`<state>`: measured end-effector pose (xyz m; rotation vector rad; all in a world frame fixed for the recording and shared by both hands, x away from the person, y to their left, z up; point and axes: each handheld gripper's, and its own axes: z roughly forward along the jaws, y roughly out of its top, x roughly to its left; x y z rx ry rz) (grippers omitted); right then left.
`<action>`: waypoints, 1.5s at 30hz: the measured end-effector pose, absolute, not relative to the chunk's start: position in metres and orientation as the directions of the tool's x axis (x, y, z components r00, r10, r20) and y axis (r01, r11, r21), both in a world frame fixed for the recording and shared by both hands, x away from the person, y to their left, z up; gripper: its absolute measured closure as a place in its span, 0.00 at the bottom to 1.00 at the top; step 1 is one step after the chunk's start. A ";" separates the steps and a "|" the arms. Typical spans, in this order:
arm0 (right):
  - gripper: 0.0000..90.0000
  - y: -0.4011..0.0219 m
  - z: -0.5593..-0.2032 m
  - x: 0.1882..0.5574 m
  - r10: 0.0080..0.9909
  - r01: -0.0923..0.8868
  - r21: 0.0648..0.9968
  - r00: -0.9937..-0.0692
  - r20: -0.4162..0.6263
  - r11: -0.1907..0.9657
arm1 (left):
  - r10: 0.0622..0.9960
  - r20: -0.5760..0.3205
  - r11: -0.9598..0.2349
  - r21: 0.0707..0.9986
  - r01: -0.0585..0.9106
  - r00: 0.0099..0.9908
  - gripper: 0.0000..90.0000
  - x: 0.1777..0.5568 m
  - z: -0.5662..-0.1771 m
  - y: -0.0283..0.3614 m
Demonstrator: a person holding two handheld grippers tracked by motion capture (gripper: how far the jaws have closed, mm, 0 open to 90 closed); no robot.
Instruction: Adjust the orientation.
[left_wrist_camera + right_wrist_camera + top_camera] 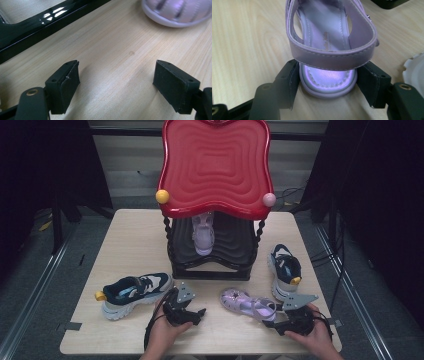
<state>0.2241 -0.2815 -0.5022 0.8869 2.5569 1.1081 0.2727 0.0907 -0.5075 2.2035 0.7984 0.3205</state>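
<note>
1. At the left of the bench [125, 225] a dark sneaker [134, 292] lies on its side, with nothing touching it.
2. The left tool [192, 312] rests low over bare wood just right of that sneaker. Its jaws stand wide apart with nothing between them.
3. Behind, in the middle, stands the red-and-black shoe rack [216, 165], with one lilac sandal [203, 235] already on its lower shelf.
4. The matching lilac sandal [329, 50] lies on the bench right of centre, toe pointing left. The right tool [328, 83] has its pads against both sides of the heel sole, so the grasp looks made or nearly so.
5. Further right a second dark sneaker [285, 270] sits upright near the bench edge.
6. The step in hand seems to be taking up this sandal. Next would be a firm squeeze, a clean lift, then carrying it under the red top shelf to sit beside its partner.
</note>
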 end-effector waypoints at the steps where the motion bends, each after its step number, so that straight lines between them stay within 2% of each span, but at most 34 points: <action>1: 0.41 -0.280 -0.502 0.225 0.615 0.444 0.720 -0.788 0.032 0.533 | 0.633 -0.019 -0.520 0.730 0.443 0.774 0.22 0.273 -0.507 0.091; 6: 0.41 -0.279 -0.505 0.226 0.634 0.468 0.729 -0.771 0.060 0.500 | 0.629 -0.016 -0.526 0.728 0.440 0.777 0.22 0.273 -0.507 0.091; 15: 0.41 -0.278 -0.505 0.212 0.597 0.434 0.742 -0.800 0.058 0.511 | 0.631 -0.018 -0.522 0.730 0.442 0.776 0.22 0.273 -0.508 0.091; 26: 0.37 -0.283 -0.503 0.206 0.580 0.437 0.755 -0.810 0.092 0.490 | 0.631 -0.017 -0.523 0.729 0.442 0.775 0.22 0.273 -0.507 0.091; 45: 0.32 -0.301 -0.465 0.198 0.591 0.398 0.806 -0.803 0.075 0.439 | 0.634 -0.017 -0.522 0.729 0.443 0.774 0.22 0.272 -0.507 0.090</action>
